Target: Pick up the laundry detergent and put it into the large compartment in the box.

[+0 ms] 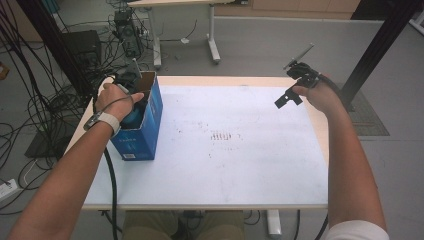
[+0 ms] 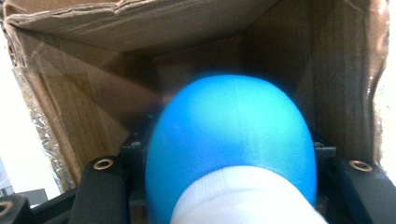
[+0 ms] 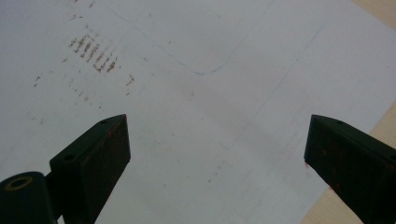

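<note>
on the white table (image 1: 240,170), left gripper (image 2: 229,186) clamps a smooth, likely slippery blue-and-white plastic bottle (image 2: 233,135) inside the blue cardboard box (image 1: 145,125); right gripper (image 3: 215,154) gapes empty.

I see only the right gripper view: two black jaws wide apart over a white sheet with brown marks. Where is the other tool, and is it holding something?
Observer: The left tool is at the left edge of the table, reaching into the open top of a blue cardboard box.
Operator: Is something between its jaws?
Observer: Yes. In the left gripper view its jaws are closed on a blue rounded object with a white part, inside the box.
Operator: And where is my right tool on the table?
Observer: The right tool hangs open above the far right corner of the white sheet, with nothing between its jaws.
</note>
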A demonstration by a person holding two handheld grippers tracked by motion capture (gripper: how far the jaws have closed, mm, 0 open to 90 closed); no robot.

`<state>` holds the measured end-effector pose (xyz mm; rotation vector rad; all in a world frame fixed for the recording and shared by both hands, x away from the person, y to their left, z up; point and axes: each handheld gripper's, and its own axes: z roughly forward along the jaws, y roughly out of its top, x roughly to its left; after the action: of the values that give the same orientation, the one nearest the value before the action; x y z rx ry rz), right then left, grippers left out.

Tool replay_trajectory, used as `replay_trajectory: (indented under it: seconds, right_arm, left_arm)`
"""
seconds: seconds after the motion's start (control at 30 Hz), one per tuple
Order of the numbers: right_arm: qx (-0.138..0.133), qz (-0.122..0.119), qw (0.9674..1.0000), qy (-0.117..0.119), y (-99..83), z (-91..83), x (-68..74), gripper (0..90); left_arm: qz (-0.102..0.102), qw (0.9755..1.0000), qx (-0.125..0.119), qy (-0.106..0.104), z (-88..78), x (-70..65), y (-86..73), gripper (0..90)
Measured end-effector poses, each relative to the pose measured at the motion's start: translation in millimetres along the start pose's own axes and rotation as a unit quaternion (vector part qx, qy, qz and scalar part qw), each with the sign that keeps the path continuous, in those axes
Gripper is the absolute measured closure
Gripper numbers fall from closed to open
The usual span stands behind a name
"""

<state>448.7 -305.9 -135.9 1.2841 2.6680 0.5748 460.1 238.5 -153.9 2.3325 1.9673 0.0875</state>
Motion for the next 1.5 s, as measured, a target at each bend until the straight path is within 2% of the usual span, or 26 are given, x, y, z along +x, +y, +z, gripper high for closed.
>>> replay_trajectory:
  seconds: [0.93, 1.1, 1.5]
  right_arm:
    - [0.001, 0.002, 1.0, 0.001, -0.8, 0.4, 0.0, 6.9]
    - [0.001, 0.001, 1.0, 0.0, -1.1, -0.2, 0.3, 6.9]
    - [0.0, 0.001, 1.0, 0.0, -0.9, -2.0, 1.6, 6.9]
  left_arm:
    - [0.001, 1.0, -0.005, -0.003, -0.3, 0.1, -1.3, 37.2]
    - [0.0, 1.0, -0.002, -0.001, -0.5, 0.9, -1.6, 32.0]
    - [-0.003, 0.9999, -0.005, -0.009, -4.6, 6.7, -3.2, 28.7]
